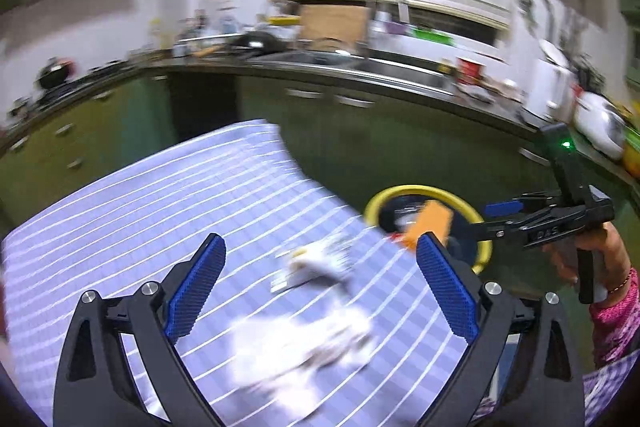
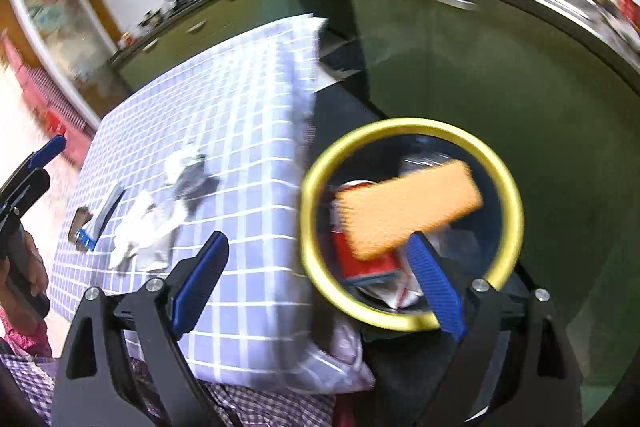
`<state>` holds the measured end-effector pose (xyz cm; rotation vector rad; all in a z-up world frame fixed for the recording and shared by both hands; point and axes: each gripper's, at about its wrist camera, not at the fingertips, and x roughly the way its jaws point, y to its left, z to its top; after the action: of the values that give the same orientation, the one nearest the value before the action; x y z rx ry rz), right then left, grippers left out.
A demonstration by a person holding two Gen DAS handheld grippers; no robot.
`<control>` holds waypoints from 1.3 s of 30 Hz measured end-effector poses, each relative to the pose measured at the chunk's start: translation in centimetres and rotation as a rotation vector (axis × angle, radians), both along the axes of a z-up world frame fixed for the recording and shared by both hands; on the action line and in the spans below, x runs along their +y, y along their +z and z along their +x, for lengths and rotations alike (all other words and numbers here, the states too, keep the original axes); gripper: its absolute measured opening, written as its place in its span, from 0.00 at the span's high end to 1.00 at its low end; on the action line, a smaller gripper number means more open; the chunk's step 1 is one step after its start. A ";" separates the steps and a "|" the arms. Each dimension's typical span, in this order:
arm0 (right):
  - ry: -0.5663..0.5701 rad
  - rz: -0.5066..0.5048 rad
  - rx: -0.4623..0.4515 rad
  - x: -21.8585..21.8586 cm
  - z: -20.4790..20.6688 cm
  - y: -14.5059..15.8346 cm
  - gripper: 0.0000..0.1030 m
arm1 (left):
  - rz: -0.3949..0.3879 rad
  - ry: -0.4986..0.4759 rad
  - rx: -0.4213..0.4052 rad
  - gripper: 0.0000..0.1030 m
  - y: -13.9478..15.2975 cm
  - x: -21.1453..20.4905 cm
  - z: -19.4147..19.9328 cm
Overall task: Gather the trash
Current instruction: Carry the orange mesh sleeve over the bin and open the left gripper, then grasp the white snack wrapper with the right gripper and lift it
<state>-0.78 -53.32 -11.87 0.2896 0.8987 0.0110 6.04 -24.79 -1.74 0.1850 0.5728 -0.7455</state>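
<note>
A yellow-rimmed bin (image 2: 308, 211) stands beside the table; it also shows in the left wrist view (image 1: 372, 205). An orange sponge-like block (image 2: 408, 205) is in the bin's mouth, over red and white trash; it also shows in the left wrist view (image 1: 430, 223). My right gripper (image 2: 316, 279) is open and empty, just above the bin's near rim. My left gripper (image 1: 320, 283) is open and empty above the table, over crumpled white paper (image 1: 296, 347) and a small wrapper (image 1: 316, 263). The right wrist view shows the crumpled paper (image 2: 140, 231) and a dark-and-white wrapper (image 2: 188, 175) on the cloth.
The table has a purple checked cloth (image 2: 240, 115). A flat blue-ended packet (image 2: 100, 219) lies near its left edge. Green kitchen cabinets (image 1: 360, 131) and a cluttered counter with a sink (image 1: 380, 67) stand behind. The right gripper shows in the left wrist view (image 1: 496, 215).
</note>
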 end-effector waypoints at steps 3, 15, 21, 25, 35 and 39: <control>0.064 -0.015 0.005 2.5 1.5 0.3 0.17 | 0.005 0.098 -0.024 0.05 -0.2 4.5 -0.6; 0.248 -0.128 -0.008 11.0 8.9 0.5 0.17 | -0.047 0.403 0.027 0.05 -2.6 18.2 -1.8; 0.280 -0.168 0.040 12.7 12.9 -1.5 0.17 | -0.072 0.437 0.052 0.05 -3.6 19.8 -1.4; 0.310 -0.199 0.073 13.5 14.3 -2.6 0.17 | -0.061 0.427 0.056 0.05 -4.2 19.5 -1.2; 0.344 -0.257 0.094 14.9 13.7 -3.8 0.59 | -0.061 0.419 0.079 0.05 -4.8 18.5 -0.4; 0.326 -0.275 0.045 15.0 12.9 -2.7 0.59 | -0.055 0.416 0.086 0.05 -5.0 18.2 -0.2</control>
<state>12.13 -38.30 -14.56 -0.1154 0.9720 0.1814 5.80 -6.55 -6.78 -0.0193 0.6459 -0.3660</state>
